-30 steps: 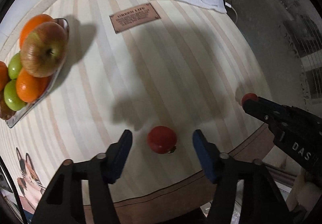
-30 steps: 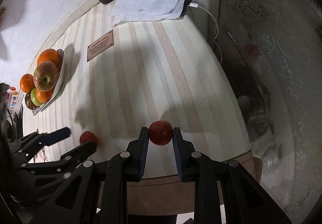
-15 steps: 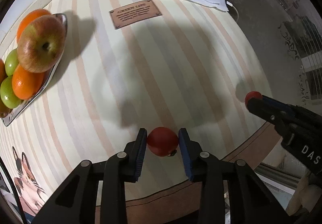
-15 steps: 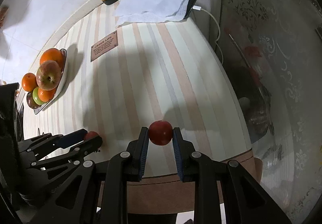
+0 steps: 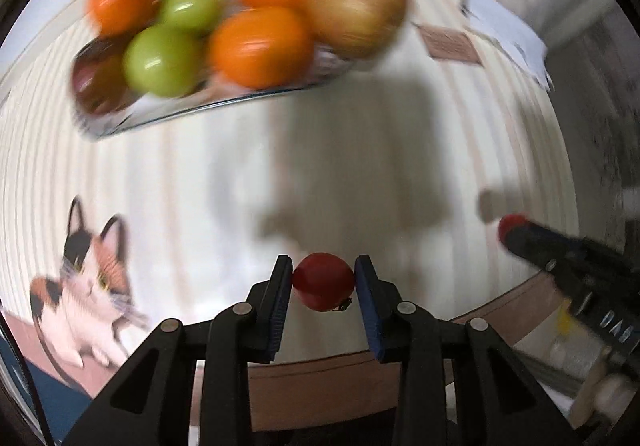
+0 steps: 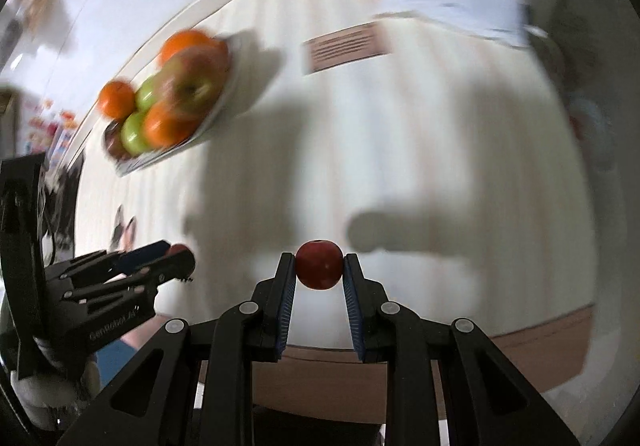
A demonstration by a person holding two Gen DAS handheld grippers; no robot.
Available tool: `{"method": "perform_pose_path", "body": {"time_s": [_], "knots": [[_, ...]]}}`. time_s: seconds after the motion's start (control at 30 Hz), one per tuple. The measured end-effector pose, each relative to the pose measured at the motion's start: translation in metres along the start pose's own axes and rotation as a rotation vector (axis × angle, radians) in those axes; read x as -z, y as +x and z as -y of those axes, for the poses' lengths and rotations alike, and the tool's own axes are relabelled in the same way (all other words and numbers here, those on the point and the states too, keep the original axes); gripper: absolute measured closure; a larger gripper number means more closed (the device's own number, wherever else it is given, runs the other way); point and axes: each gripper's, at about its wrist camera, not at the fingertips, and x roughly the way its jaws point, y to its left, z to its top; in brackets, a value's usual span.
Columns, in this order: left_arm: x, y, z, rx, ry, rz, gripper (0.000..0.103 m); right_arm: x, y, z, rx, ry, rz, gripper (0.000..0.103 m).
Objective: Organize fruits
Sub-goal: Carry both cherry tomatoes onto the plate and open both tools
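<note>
Carrying two small red fruits toward fruit tray (image 5: 224, 101), piled with oranges, green fruits, apple. From left gripper (image 5: 323, 282) tray lies at 11 o'clock, near; from right gripper (image 6: 319, 270), 10 o'clock, farther. Left nearer. Left fingers (image 5: 280, 294) clamped on red fruit (image 5: 323, 281); right fingers (image 6: 286, 288) clamped on second red fruit (image 6: 319, 264). Both fruits off table (image 5: 360, 149).

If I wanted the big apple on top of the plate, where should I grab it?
Probably around the apple across its wide middle, coming from above. It sits on top of the oranges, so its sides look free, while lower fruit crowds it underneath.
</note>
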Motion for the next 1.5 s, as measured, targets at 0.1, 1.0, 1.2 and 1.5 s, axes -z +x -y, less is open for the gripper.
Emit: {"method": "perform_pose_path", "body": {"time_s": [0.1,1.0,1.2,1.5], "knots": [[-0.001,-0.022,-0.028,0.033,-0.072,0.04,0.074,-0.007,0.007,-0.035,-0.037,-0.067,-0.018,0.077],[-0.069,-0.025,-0.211,0.317,-0.591,0.105,0.073,-0.094,0.112,-0.211,-0.249,-0.206,-0.069,0.077],[-0.069,-0.019,-0.218,0.362,-0.631,0.105,0.073,-0.091,0.121,-0.21,-0.253,-0.192,-0.05,0.076],[-0.07,-0.015,-0.218,0.386,-0.653,0.088,0.072,-0.092,0.122,-0.214,-0.256,-0.162,-0.027,0.039]]}}
